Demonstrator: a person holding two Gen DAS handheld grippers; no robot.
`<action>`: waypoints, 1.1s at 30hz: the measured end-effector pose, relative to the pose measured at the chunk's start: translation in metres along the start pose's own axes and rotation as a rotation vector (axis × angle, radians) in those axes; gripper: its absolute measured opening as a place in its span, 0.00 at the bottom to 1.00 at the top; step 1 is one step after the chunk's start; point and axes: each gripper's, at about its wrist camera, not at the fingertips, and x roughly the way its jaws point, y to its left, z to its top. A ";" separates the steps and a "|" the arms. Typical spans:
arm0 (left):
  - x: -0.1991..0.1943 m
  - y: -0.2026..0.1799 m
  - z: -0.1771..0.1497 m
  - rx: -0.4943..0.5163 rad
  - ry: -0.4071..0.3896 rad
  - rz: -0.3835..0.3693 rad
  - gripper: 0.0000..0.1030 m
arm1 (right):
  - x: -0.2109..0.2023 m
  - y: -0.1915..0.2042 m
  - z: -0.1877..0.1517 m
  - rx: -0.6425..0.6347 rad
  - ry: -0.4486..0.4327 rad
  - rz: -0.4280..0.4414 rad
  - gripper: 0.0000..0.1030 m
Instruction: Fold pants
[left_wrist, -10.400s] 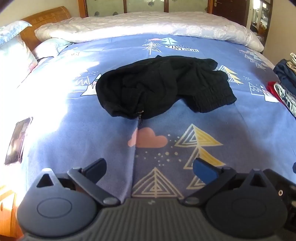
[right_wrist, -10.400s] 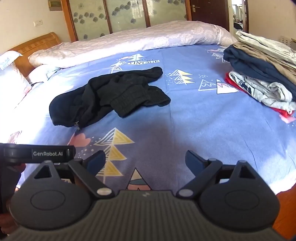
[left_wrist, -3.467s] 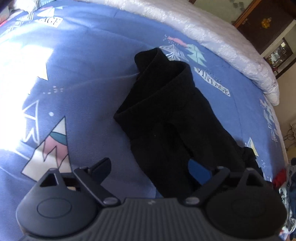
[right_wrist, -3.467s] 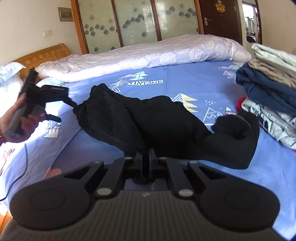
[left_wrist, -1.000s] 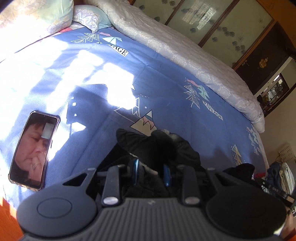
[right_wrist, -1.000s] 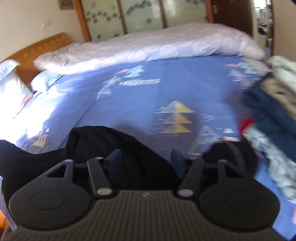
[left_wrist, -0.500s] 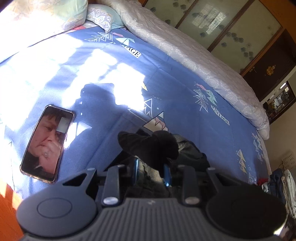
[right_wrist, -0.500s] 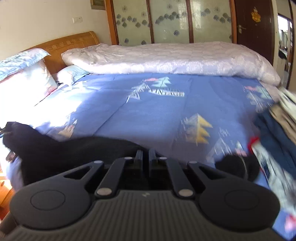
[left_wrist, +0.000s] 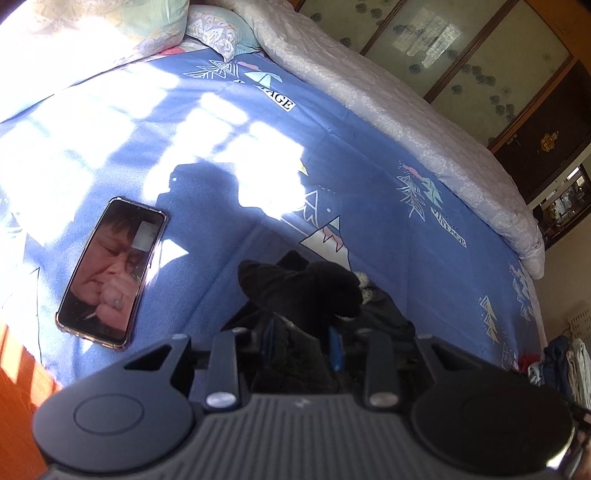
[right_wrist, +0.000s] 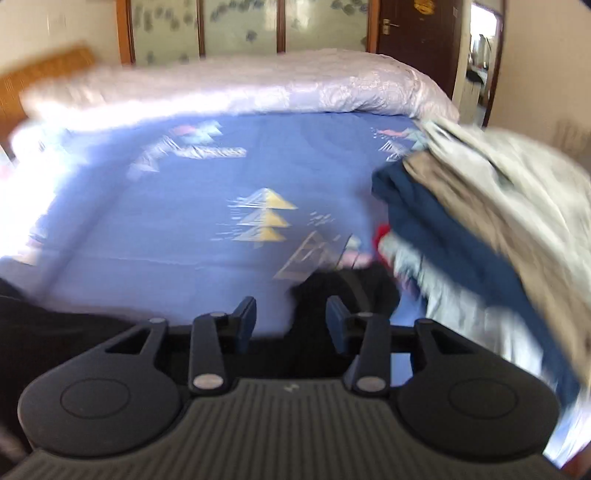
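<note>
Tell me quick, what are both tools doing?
Left tool: shut on the pants.
Right tool: opening, nothing gripped; pants lie just ahead.

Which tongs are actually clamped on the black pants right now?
The left tongs: black pants bunched between their pads. The right tongs are opening, pads apart, not pressing cloth.

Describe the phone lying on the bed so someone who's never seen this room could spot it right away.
Start with the blue patterned bedspread and go to its near, sunlit edge. The phone lies flat there, to the left of the black pants. It is the only hard, glossy rectangle on the bed, its screen showing a video.
</note>
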 end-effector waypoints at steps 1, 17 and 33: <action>0.001 0.000 0.000 -0.002 0.004 0.005 0.27 | 0.025 -0.001 0.005 -0.006 0.047 -0.007 0.52; 0.015 0.014 0.014 -0.030 0.019 -0.008 0.27 | -0.051 -0.086 -0.012 0.340 -0.184 0.036 0.09; 0.005 -0.001 0.016 -0.011 0.004 0.022 0.27 | -0.015 -0.097 -0.068 0.186 -0.034 -0.195 0.44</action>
